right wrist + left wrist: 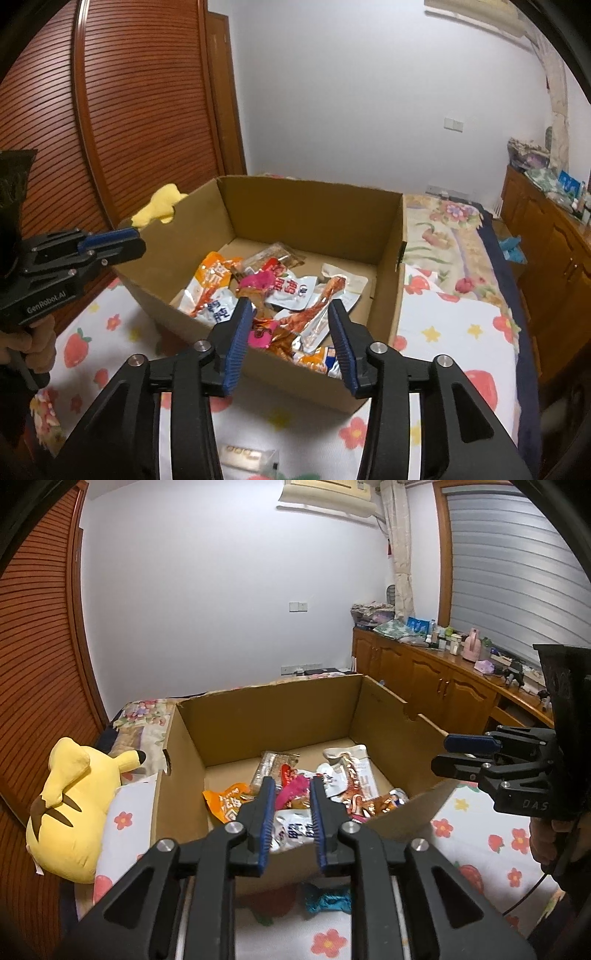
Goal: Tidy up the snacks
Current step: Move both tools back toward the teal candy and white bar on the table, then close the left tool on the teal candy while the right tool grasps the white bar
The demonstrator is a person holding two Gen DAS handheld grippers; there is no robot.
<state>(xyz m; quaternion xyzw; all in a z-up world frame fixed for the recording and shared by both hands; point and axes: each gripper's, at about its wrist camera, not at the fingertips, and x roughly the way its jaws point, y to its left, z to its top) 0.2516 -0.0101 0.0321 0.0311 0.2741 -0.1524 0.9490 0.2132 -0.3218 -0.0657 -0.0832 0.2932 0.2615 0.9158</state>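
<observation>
Two claws hover empty over my box (314, 206) of snacks (280, 291): left gripper (291, 786) narrow, right gripper (291, 314) wider. Risk: teal candy (327, 902) outside gets overlooked.

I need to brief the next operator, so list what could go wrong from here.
1. Both the left gripper and the right gripper hang empty over the cardboard box; lowering them could crush the snack packets.
2. The teal candy and a pale packet lie outside the box, partly hidden under the grippers, and may be missed.
</observation>
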